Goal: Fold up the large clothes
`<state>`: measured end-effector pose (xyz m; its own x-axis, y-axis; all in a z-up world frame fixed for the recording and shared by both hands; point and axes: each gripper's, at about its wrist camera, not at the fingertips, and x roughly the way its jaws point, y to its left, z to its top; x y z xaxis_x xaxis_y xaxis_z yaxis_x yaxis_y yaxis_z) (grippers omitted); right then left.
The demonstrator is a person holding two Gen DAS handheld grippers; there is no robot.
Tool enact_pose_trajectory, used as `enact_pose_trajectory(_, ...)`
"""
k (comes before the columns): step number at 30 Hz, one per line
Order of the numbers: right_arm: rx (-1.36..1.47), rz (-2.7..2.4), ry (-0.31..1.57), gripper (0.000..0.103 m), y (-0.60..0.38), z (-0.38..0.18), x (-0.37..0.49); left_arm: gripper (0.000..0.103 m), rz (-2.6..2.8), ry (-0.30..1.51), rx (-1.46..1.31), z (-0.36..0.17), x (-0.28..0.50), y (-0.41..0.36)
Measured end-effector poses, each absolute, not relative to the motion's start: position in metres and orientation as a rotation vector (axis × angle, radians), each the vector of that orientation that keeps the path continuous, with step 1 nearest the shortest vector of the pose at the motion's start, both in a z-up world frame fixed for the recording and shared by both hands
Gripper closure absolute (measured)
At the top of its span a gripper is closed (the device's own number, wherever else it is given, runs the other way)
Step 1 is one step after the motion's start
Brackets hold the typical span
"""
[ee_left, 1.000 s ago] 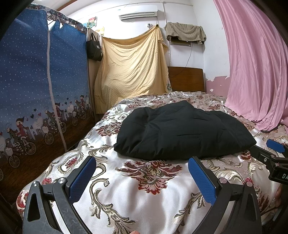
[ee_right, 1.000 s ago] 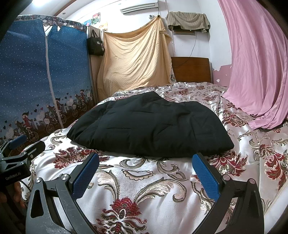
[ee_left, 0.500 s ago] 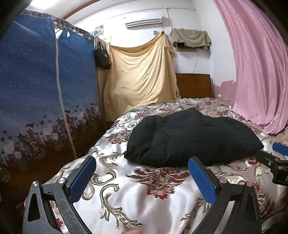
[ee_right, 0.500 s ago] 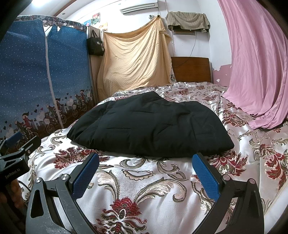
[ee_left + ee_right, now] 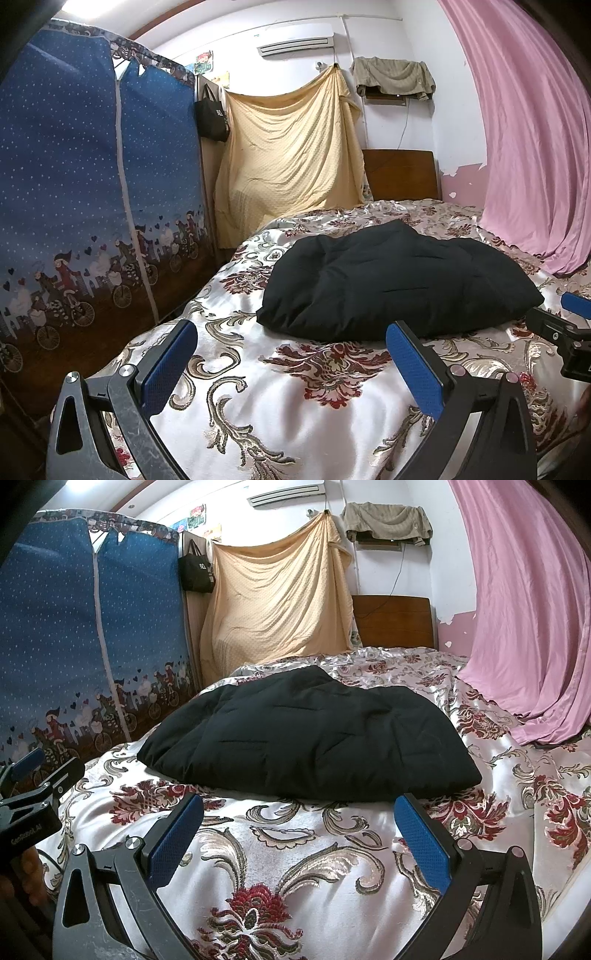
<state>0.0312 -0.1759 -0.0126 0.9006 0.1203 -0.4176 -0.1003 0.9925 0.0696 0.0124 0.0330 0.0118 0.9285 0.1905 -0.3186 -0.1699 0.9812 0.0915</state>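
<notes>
**Black garment already folded on the bed, both grippers apart from it**

Nearest to the cameras are the tools. The left gripper [image 5: 291, 354] has its two blue pads spread wide with nothing between them, and it hangs over the near end of the bed [image 5: 280, 413], in front of the black garment [image 5: 399, 284]. The right gripper [image 5: 299, 830] is the same: jaws wide apart, empty, just in front of the garment's near edge but not touching it.

The black garment [image 5: 310, 738] lies on the flowered bedspread, in the middle of the bed. It looks like a padded, quilted piece, and it already makes one compact, thick bundle with a fairly straight near edge. I judge that the folding is mostly or fully done. What may be left is only a last fold, or pressing the bundle flatter, because its top is still puffy and uneven. I cannot tell how many layers are inside.

For writing: the body of the left gripper, seen in the right wrist view to the left of the garment, carries a white label [image 5: 31, 836] that seems to read "GenRobot.AI". Far behind the garment, a black bag [image 5: 195, 572] on the wall has small white marks, too small to read.
</notes>
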Motion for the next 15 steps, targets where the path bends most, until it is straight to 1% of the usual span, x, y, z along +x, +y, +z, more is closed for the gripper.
enact_pose_trajectory(15, 0.049, 0.113, 0.437, 0.002, -0.1761, -0.0117, 0.0319, 0.000, 0.194, 0.332, 0.060, 0.0051, 0.0097, 0.0271)
